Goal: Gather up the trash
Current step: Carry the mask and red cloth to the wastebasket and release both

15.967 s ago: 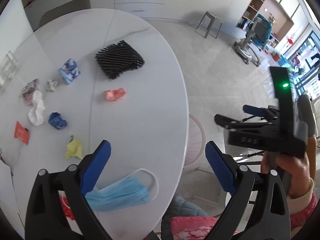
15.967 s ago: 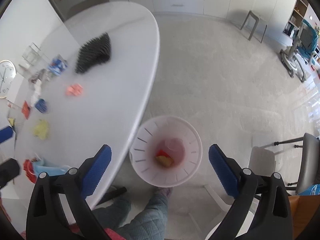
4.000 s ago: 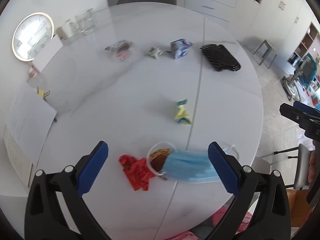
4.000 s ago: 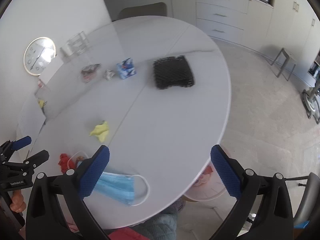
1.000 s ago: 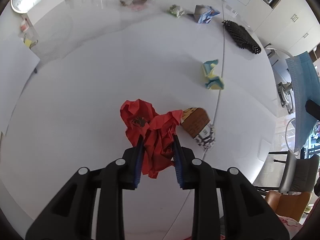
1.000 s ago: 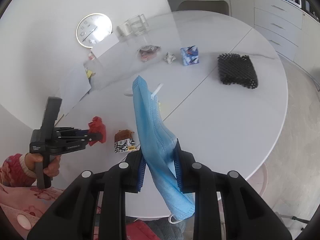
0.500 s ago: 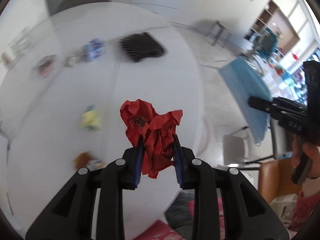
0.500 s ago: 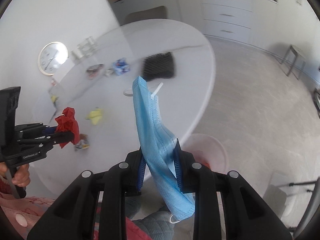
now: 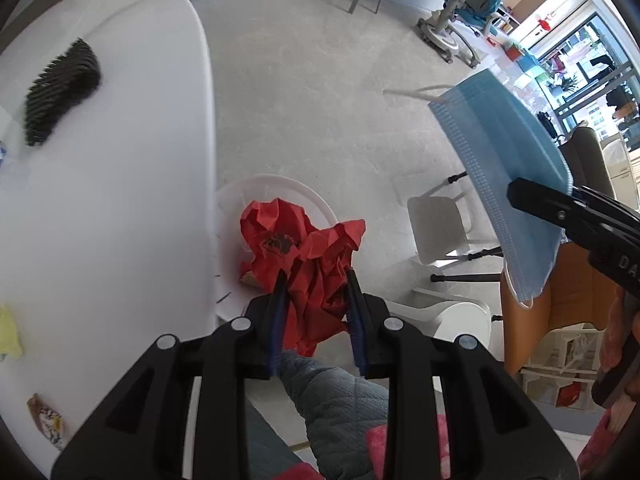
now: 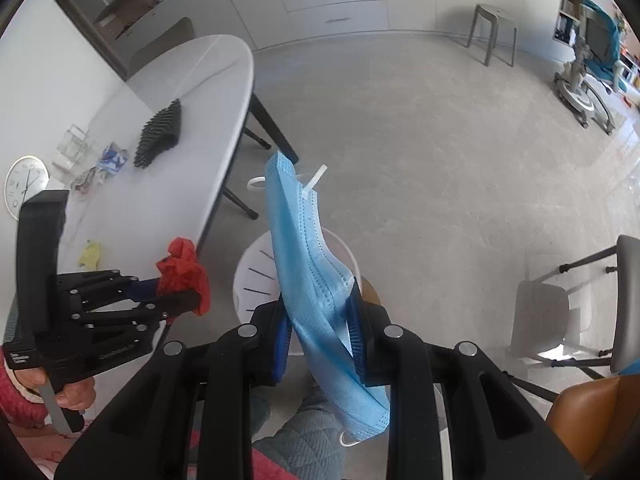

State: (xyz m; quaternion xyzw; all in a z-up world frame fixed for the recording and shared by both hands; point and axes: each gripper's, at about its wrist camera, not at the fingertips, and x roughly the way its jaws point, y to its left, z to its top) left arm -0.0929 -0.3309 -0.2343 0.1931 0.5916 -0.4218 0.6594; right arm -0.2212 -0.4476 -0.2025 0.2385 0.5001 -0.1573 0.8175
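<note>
Since both loads belong in the white bin [image 9: 276, 184] on the floor, the left gripper [image 9: 316, 300] hangs over it pinching red paper [image 9: 308, 256] — right gripper [image 10: 320, 320], alongside, is clamped on a blue mask [image 10: 304, 264], ready to drop.

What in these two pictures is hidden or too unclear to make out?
- Inside of the white plastic bin: in the left wrist view the crumpled red paper covers it; in the right wrist view the blue face mask does.
- Small wrappers near the round wall clock: too small to identify, right wrist view.
- Yellow scrap: cut off by the left wrist view's edge.
</note>
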